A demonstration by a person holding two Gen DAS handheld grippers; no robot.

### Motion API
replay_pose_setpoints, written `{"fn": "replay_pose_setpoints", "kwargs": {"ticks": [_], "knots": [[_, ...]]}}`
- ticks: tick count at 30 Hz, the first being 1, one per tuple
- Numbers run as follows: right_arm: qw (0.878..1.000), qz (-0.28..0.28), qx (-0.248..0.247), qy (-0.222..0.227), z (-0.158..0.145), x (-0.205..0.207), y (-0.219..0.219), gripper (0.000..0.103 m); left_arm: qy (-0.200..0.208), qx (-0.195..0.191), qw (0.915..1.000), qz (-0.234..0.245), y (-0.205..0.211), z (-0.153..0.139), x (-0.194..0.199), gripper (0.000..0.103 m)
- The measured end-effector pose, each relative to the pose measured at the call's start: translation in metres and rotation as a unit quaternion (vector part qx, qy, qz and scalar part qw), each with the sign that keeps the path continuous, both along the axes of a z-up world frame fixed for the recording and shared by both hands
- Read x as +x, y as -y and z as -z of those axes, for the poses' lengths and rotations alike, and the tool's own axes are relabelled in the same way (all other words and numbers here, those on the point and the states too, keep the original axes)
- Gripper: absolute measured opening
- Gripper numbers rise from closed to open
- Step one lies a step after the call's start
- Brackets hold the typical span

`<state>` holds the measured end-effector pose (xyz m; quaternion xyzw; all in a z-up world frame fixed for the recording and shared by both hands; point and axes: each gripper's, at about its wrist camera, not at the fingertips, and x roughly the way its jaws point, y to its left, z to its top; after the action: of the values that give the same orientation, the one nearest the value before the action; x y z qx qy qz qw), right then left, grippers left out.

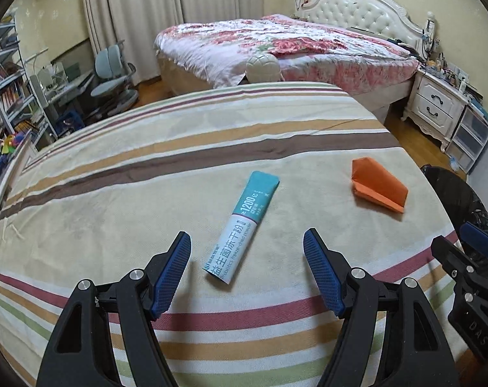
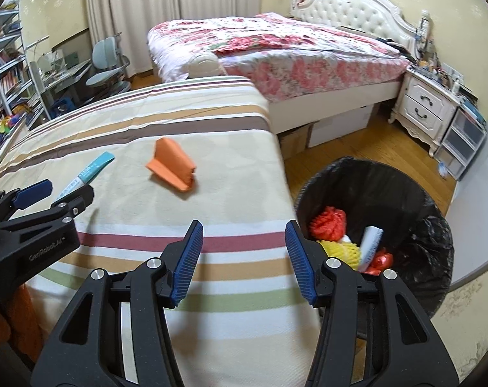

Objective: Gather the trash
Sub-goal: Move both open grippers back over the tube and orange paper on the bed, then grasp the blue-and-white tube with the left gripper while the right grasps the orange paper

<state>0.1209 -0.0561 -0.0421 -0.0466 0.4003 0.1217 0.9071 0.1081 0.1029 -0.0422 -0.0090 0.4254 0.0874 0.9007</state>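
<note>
Sachet [image 1: 241,229] and orange paper [image 1: 378,188] are lying on the striped cover [image 1: 115,193] as the two pieces of trash yet to be collected. Starting from the left gripper [image 1: 247,242]: its jaws are being held wide apart and empty, and the sachet is lying just ahead, between the lines of the two fingers, with its near end roughly level with the fingertips. Its long axis is running away from the gripper and leaning a little to the right — so the jaws are spanning its narrow width, which is judged to suit a straight advance and a close across it. The left gripper is clearly the nearer one to the sachet.

The right gripper [image 2: 244,232] is also being held open with nothing in it, hovering over the cover's near right edge. The paper [image 2: 171,169] is lying ahead of it and to its left, well apart from the fingertips; the sachet [image 2: 84,177] is farther left still, partly hidden behind the left gripper [image 2: 55,195].

Outward from there, the bin [image 2: 431,225] is standing on the wood floor just beside the cover's right edge, lined with a black bag. Inside it are being held a red net, a yellow foam net, a white wrapper and something red and shiny — it is far from full.
</note>
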Motion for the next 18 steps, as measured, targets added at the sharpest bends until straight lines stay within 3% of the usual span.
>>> {"fn": "replay_pose_setpoints", "kwargs": {"ticks": [4, 13, 18], "knots": [[1.000, -0.014, -0.008, -0.005, 0.001, 0.004, -0.017, 0.053, -0.015, -0.021, 0.9997, 0.004, -0.010, 0.005, 0.004, 0.063], [0.999, -0.029, -0.017, -0.008, 0.002, 0.014, -0.037, 0.056, 0.001, -0.008, 0.9998, 0.019, -0.018, 0.004, -0.003, 0.023], [0.999, -0.036, -0.019, -0.010, 0.003, 0.022, -0.047, 0.060, 0.004, -0.013, 0.9997, 0.018, -0.026, 0.004, -0.002, 0.019]]}}
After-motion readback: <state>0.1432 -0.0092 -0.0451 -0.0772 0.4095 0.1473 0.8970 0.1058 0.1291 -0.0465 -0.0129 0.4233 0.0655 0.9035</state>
